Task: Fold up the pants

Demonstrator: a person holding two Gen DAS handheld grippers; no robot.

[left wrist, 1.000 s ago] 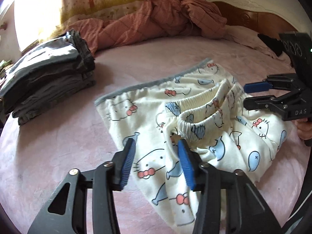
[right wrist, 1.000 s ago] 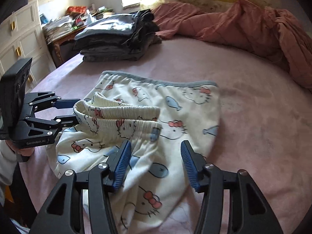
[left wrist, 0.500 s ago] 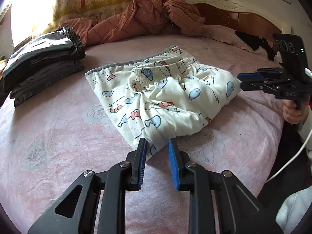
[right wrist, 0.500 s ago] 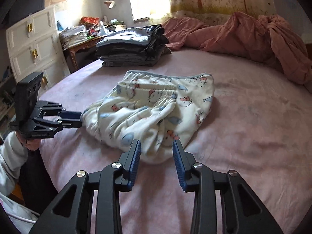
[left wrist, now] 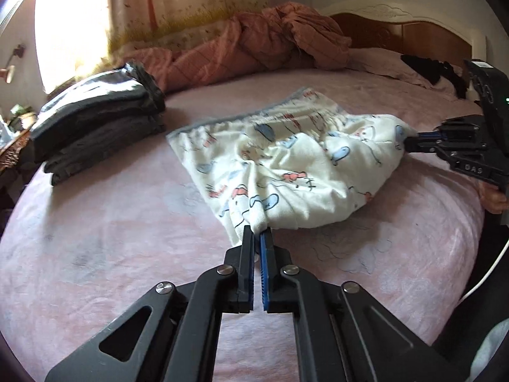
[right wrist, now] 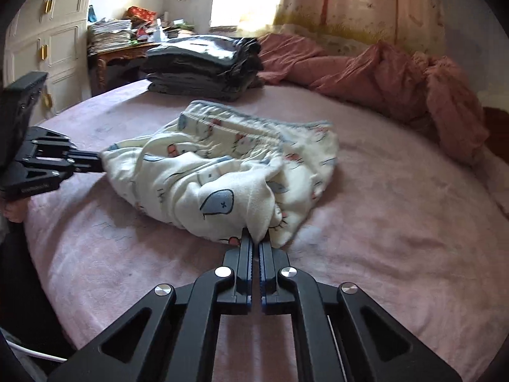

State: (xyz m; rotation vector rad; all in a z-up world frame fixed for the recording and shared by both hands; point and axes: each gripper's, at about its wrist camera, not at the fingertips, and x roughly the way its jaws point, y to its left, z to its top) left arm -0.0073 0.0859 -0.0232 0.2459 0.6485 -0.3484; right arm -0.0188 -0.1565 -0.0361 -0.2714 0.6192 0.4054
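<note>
Pinching the cloth tight, my left gripper (left wrist: pixel 257 234) has its jaws almost all the way together, with a bunched corner of the cartoon-print pants (left wrist: pixel 286 165) squeezed between the blue pads (left wrist: pixel 263 254). They have just been closing on it. My right gripper (right wrist: pixel 256 238) is the same — jaws nearly touching, a fold of the pants' near edge caught between them, and they too have just been closing.

Each gripper also shows in the other's camera: the right one (left wrist: pixel 413 141) clamps the far right end of the pants, and the left one (right wrist: pixel 95 162) clamps the left end. So the pants are held at two ends, lumpy and wrinkled in the middle, lying on the pink bed sheet (left wrist: pixel 127 238).

A stack of dark folded clothes (right wrist: pixel 203 67) sits behind the pants, apart from them, and a rumpled reddish blanket (right wrist: pixel 413 79) lies along the far side of the bed.

I cannot see how much cloth is inside each pinch, because the fold hides the fingertips. The pants' legs are tucked under and hard to tell apart. Only a bit of a hand (left wrist: pixel 494 199) shows under the right gripper, cut off by the picture's edge, and the print on the far side of the pants is blurry.
</note>
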